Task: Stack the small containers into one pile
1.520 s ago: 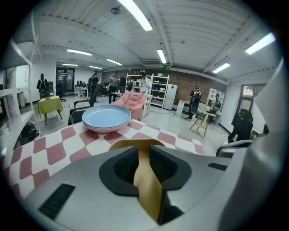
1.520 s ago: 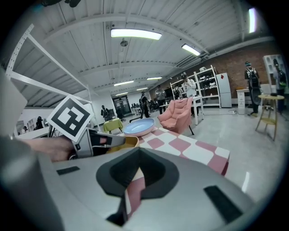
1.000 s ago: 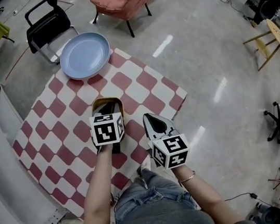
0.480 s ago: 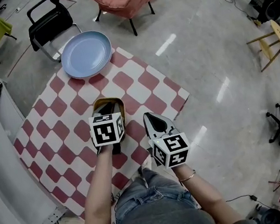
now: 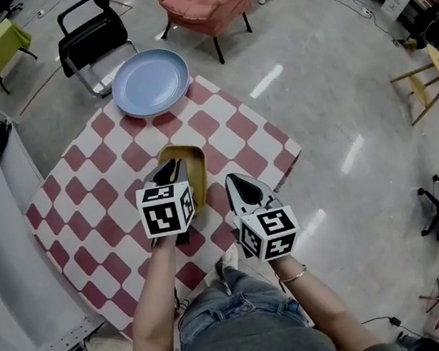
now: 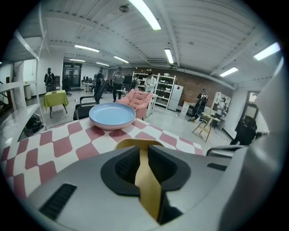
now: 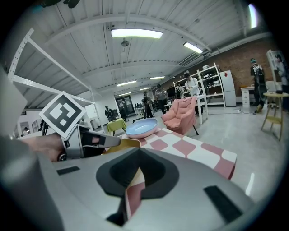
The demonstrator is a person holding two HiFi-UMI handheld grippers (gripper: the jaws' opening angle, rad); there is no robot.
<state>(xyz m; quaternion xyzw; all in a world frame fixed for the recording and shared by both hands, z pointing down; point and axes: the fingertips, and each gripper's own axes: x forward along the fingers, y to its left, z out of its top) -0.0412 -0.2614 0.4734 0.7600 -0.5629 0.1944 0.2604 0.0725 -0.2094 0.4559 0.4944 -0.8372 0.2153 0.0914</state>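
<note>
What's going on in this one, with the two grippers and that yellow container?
A person works over a checkered cloth. The left hand-held gripper is clamped on the wall of the yellow container, near the cloth's middle. The right hand-held gripper is beside it, jaws together on nothing. A blue plate sits at the cloth's far corner. Only one container can be made out, so no pile shows yet.

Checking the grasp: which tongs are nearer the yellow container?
Left. The left tongs are shut on the yellow container's near wall; the right tongs sit beside it on its right, shut, not touching.
</note>
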